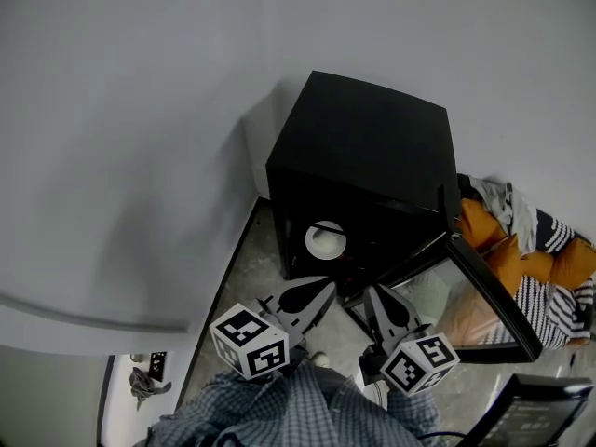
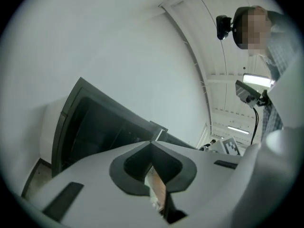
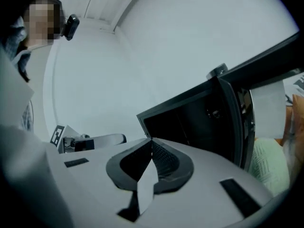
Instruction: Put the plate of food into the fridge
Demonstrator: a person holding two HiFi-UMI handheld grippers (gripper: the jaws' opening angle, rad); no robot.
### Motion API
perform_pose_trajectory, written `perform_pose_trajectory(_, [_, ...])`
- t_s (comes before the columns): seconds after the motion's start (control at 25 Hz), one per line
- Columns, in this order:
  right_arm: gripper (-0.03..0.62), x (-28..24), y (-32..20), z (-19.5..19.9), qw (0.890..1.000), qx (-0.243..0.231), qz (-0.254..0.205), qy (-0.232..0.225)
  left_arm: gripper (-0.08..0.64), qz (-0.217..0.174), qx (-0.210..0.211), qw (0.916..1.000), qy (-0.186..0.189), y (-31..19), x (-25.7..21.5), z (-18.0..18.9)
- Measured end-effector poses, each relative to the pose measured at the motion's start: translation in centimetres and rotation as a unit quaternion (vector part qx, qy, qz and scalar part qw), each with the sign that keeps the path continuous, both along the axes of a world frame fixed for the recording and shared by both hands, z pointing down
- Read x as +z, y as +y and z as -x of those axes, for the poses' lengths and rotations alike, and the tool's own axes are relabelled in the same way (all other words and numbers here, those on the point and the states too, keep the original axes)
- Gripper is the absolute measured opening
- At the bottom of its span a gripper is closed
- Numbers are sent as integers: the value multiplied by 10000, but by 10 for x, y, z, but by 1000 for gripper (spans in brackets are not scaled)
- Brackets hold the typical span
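A black mini fridge (image 1: 363, 138) stands on the floor against the white wall, and its door (image 1: 489, 301) hangs open to the right. Inside it, on a shelf, lies a white plate (image 1: 326, 240); I cannot make out any food on it. My left gripper (image 1: 326, 285) and right gripper (image 1: 371, 292) hover side by side in front of the opening, both shut with nothing held. In the left gripper view the left gripper (image 2: 152, 142) points level at the fridge (image 2: 95, 127). The right gripper (image 3: 151, 139) faces the dark fridge cavity (image 3: 190, 122).
A heap of orange and striped fabric (image 1: 521, 250) lies to the right, behind the open door. A dark flat object (image 1: 540, 408) sits at the bottom right. My checked shirt (image 1: 279, 408) fills the lower edge. Pale green cloth (image 3: 270, 160) shows past the door.
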State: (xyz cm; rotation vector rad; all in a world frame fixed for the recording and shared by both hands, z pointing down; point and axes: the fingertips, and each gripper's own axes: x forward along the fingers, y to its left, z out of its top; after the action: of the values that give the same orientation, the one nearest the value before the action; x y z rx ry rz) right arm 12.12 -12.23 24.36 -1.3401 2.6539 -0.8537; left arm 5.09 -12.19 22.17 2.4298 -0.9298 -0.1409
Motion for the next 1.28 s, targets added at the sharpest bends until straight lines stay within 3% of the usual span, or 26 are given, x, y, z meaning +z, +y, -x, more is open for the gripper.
perform_pose_trajectory(0.12, [8, -22, -2, 1, 9997, 9, -235, -34, 6, -242, -58, 9997, 81, -1, -23, 1])
perform_pose_trajectory(0.24, [8, -38, -3, 3, 9987, -17, -508, 11, 7, -514, 25, 9985, -208, 1, -36, -2])
perform_pose_trajectory(0.52, [8, -61, -5, 8, 9945, -102, -1004, 274, 6, -527, 124, 9981, -305, 6, -43, 1])
perform_pose_trajectory(1.28, [8, -66, -5, 11, 9917, -246, -1183, 435, 6, -555, 511, 9968, -269, 9, -45, -18])
